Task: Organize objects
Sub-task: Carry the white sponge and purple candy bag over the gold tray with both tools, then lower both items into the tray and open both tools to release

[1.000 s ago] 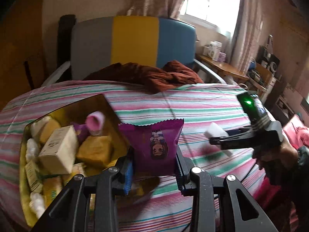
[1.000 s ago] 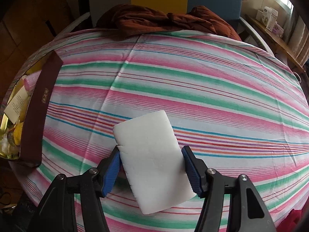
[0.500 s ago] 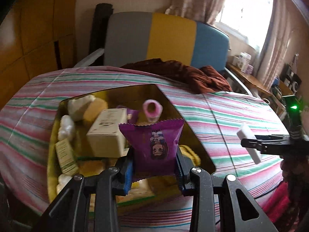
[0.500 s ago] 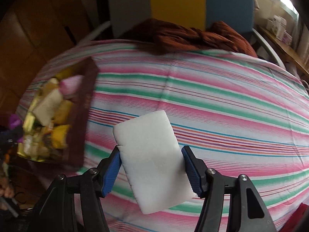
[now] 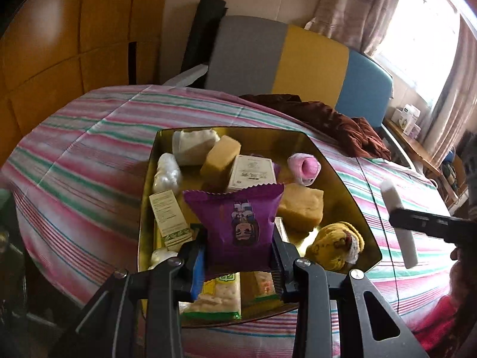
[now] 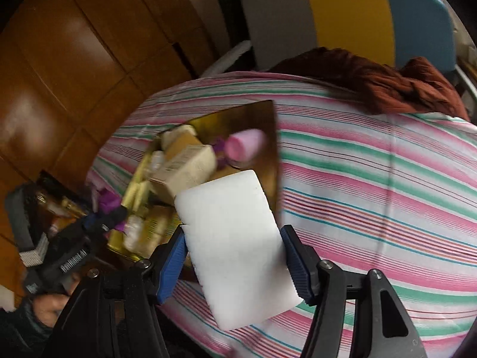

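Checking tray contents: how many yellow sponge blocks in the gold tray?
2: one yellow sponge block near the gold tray back, another mid-right. More may be hidden.

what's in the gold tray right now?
The gold tray holds yellow sponge blocks, a white carton, a pink roll, a green-print box, cracker packs and a yellow knit item. The purple packet in the left tool hides the tray's middle.
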{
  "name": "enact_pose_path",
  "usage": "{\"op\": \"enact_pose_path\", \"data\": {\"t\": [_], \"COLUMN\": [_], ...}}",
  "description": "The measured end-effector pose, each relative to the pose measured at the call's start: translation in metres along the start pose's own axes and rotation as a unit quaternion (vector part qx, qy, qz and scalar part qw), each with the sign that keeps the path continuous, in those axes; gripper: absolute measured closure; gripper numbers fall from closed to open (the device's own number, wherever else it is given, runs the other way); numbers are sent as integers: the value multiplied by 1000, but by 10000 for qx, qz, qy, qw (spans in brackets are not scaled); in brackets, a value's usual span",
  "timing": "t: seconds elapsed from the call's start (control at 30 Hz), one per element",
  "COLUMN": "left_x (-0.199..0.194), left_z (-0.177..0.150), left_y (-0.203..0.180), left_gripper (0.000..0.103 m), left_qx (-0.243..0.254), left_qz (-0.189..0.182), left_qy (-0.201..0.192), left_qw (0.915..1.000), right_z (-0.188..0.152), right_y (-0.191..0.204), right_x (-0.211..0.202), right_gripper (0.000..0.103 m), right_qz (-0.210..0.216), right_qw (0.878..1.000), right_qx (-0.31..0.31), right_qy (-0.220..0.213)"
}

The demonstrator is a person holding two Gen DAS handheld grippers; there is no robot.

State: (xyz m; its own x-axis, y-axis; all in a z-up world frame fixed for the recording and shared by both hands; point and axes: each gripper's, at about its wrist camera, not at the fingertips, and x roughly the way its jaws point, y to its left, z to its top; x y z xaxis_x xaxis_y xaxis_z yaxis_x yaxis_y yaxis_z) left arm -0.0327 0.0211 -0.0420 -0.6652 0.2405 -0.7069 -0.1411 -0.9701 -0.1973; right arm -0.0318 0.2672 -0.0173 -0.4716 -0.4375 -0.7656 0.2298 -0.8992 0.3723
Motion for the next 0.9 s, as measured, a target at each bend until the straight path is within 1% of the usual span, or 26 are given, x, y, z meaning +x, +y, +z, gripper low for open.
{"op": "enact_pose_path", "data": {"t": [0.07,0.17,0.27,0.4,0.47,0.5,0.57,0.67,0.73,0.77,0.83,0.9], "left_x": [1,5,13,27,34,38,49,68,77,80,83,85], "left_z": [0,-2,-4,-2,2,3,6,6,4,4,4,6], "left_y": [0,-8,-18,-28,-34,-37,-39,-39,-35,-35,-33,-34], "left_gripper": [67,67,67,67,67,67,67,67,67,67,67,67], "left_qx": [-15,149,240,294,326,338,326,224,88,45,13,35], "left_qz": [-58,-232,-433,-574,-638,-658,-650,-603,-624,-605,-569,-504], "left_qy": [15,89,222,371,417,456,578,831,972,1007,1007,967], "left_qw": [10000,9996,9985,9972,9966,9962,9957,9945,9933,9931,9933,9940], "right_z": [7,15,22,30,34,36,38,38,35,34,32,31], "right_y": [6,10,9,5,4,4,4,3,0,-2,-5,-9], "right_x": [7,18,25,33,38,42,50,57,62,63,64,64], "right_gripper": [40,40,40,39,38,37,36,36,36,35,30,28], "right_qz": [35,28,16,16,-70,-44,8,-64,-48,-40,33,93], "right_qw": [10000,9997,9990,9973,9968,9964,9954,9953,9945,9942,9936,9928], "right_qx": [64,236,453,724,794,835,940,934,1000,1032,1092,1167], "right_qy": [-11,8,41,86,94,111,175,233,297,309,296,255]}}
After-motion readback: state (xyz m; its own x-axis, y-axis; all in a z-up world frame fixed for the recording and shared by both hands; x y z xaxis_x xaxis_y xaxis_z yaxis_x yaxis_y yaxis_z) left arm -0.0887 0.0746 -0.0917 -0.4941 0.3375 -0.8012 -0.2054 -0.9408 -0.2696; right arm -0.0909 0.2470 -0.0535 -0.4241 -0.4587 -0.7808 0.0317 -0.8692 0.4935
